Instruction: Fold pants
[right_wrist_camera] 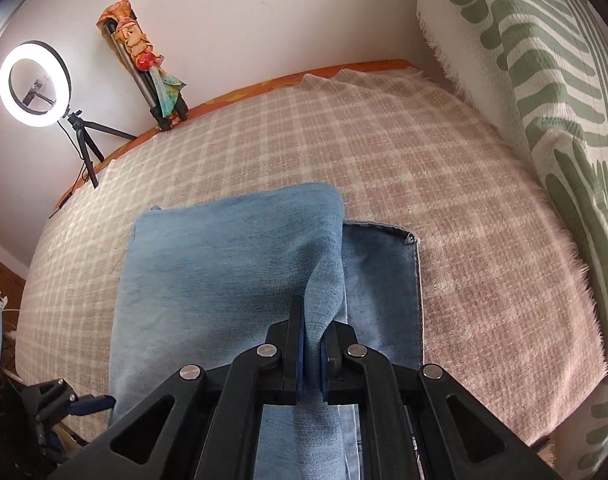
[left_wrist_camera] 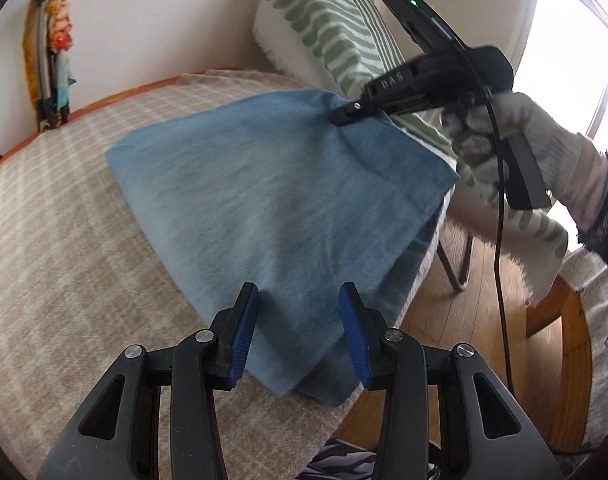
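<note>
The blue denim pants [left_wrist_camera: 271,184] lie partly folded on the checked beige blanket [left_wrist_camera: 63,216] that covers the bed. My left gripper [left_wrist_camera: 299,300] is open and empty, its blue pads just above the near corner of the pants. My right gripper [right_wrist_camera: 312,320] is shut on a fold of the pants [right_wrist_camera: 223,272] and holds the top layer pulled up over a lower layer whose hem shows to the right. It also shows in the left wrist view [left_wrist_camera: 346,114] at the pants' far right corner.
A green-and-white striped pillow [right_wrist_camera: 544,92] leans at the head of the bed. A ring light on a tripod [right_wrist_camera: 33,84] and a wrapped tripod [right_wrist_camera: 143,60] stand by the white wall. Wooden floor [left_wrist_camera: 464,300] and a chair lie off the bed's right edge.
</note>
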